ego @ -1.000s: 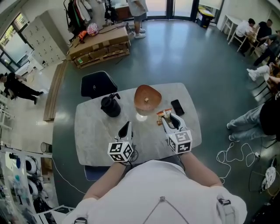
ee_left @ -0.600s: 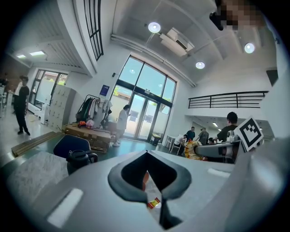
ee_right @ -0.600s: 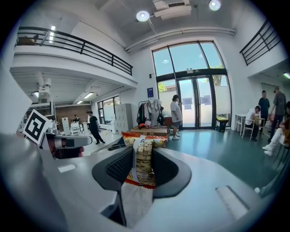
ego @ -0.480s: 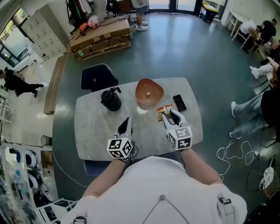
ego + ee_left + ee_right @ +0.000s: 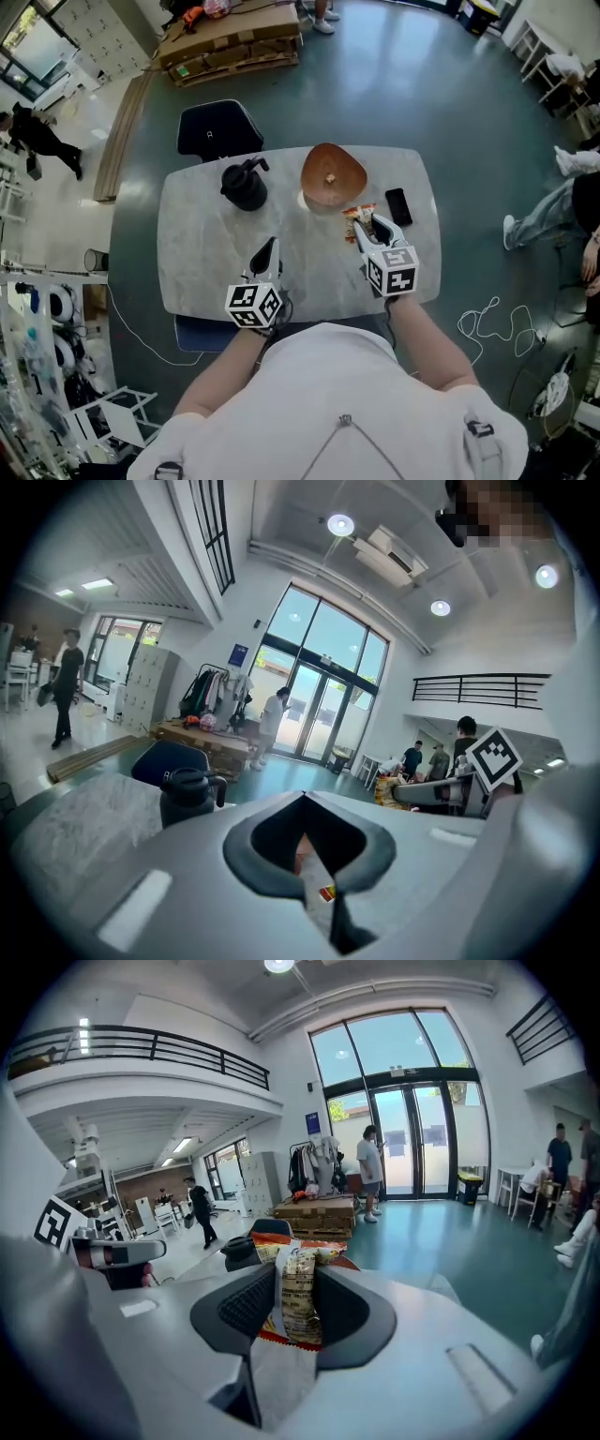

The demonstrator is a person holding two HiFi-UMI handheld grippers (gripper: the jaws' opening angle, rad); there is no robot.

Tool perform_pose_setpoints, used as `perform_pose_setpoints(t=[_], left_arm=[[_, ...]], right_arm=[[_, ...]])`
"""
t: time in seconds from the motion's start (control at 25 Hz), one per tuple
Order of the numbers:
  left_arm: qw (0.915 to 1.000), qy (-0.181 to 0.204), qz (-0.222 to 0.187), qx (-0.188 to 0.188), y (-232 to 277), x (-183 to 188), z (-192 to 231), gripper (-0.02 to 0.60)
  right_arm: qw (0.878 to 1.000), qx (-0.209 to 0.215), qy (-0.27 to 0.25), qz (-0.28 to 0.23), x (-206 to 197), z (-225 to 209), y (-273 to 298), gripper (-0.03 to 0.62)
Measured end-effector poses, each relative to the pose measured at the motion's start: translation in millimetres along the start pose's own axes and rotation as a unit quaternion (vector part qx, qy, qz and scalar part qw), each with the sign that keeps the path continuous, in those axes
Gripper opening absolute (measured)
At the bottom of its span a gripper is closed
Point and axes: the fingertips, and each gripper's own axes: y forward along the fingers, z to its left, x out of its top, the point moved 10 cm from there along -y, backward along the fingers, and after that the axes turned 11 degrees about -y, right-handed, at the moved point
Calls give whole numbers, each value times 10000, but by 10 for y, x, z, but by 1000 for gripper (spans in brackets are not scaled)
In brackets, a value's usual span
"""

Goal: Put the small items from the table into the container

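Nearest the person, at the table's (image 5: pixel 202 258) six o'clock edge, both grippers point out over the grey marbled top. The left gripper (image 5: pixel 266 251) lies at about seven o'clock on the table. Its jaws are drawn together at the tips, with only a thin slit behind them, and they grip nothing.

The right gripper (image 5: pixel 379 228) is at about four o'clock on the table. Its jaws stand partly apart and are clamped on a snack packet (image 5: pixel 298 1305), with the ribbed pads pressing it from both sides. The packet stands upright between them, its orange and white top poking out past the tips.

A black phone (image 5: pixel 398 206) lies flat at one o'clock from that gripper, just beside it. The brown bowl (image 5: pixel 349 173), the container, sits at eleven o'clock from the right gripper, near the packet's far end, and holds one small pale item (image 5: pixel 330 178). A black kettle (image 5: pixel 245 187) stands at eleven o'clock from the left gripper, well apart from the bowl.

Beyond the table's far edge, at eleven o'clock, is a dark chair (image 5: pixel 216 141). Farther out at twelve o'clock, stacked pallets (image 5: pixel 234 42) sit on the green floor.
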Motion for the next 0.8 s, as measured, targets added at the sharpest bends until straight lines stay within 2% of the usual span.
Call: perform_pose_setpoints(t=[0.28, 0.56, 0.8], left_arm=[[9986, -281, 162, 418, 153, -18, 324, 5], [9921, -599, 227, 1076, 148, -110, 573, 5], [9851, -818, 337, 1474, 44, -238, 564, 5]], right_arm=[[9974, 327, -84, 644, -52, -250, 947, 155], [9864, 776, -253, 1426, -302, -525, 2095, 155], [9727, 944, 124, 2118, -456, -716, 2894, 155]])
